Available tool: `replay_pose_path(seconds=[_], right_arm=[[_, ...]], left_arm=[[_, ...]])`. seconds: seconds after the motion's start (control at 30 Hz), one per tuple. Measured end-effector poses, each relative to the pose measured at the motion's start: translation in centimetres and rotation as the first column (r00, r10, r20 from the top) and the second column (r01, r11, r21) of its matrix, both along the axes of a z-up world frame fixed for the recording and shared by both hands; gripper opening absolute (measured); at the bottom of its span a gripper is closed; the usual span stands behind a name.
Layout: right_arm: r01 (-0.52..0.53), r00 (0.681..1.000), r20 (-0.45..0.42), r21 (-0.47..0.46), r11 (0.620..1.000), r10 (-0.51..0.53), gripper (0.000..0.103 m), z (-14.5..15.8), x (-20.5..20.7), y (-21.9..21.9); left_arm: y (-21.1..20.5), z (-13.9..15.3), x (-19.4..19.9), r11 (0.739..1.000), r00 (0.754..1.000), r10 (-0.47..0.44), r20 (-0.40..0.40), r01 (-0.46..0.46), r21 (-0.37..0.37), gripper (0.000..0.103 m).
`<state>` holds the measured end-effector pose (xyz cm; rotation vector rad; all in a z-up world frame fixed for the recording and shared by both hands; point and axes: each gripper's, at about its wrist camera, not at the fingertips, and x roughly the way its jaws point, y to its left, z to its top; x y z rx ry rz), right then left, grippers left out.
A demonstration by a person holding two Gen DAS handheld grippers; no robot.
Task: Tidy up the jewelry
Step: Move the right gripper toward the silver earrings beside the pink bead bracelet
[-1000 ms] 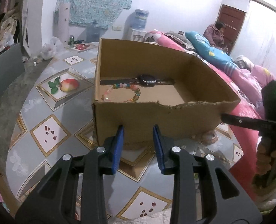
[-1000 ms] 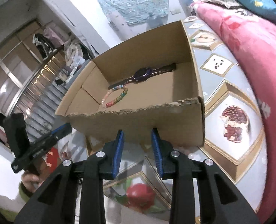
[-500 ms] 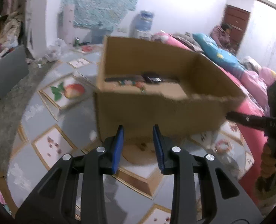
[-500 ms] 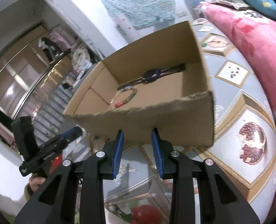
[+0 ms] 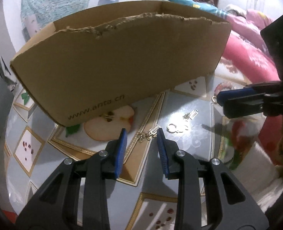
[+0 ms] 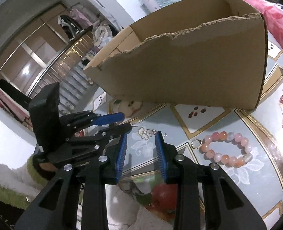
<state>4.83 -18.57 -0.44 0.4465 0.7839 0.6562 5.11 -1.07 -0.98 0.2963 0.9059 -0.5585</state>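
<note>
Beside right fingers [image 6: 161, 149], beaded bracelet [image 6: 225, 148]

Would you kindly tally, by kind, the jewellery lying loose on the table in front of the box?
Bead bracelet, gold ring at its end: 1
Gold-coloured chain: 1
Silver ring cluster: 1
Small silver charm: 1
Total: 4

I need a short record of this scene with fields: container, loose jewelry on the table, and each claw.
container: cardboard box, torn front edge, on the table
bracelet: pink bead bracelet, beside the box
small pieces: gold chain; silver rings
left claw: open, empty, chain lies ahead between its fingers
right claw: open, empty
</note>
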Motion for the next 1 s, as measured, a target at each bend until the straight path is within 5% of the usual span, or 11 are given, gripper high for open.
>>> replay_pose_path(seconds=[0.33,0.67,1.0], right_arm=[[-0.025,1.000,-0.006,0.034,0.999,0.026,0.031,-0.6,-0.3,0.4],[-0.009,1.000,-0.012,0.057,0.998,0.009,0.031,-0.7,-0.6,0.2],[-0.002,1.000,-0.007,0.064,0.998,0.003,0.031,-0.7,-0.8,-0.3]], left_arm=[[-1.9,0.0,1.2,0.996,0.997,-0.074,-0.003,0.074,0.054,0.029],[-3.0,-0.1,1.6,0.991,0.992,-0.123,-0.023,0.124,0.042,0.004],[-0.3,1.7,2.1,0.993,0.999,-0.017,-0.038,0.012,-0.119,0.001]])
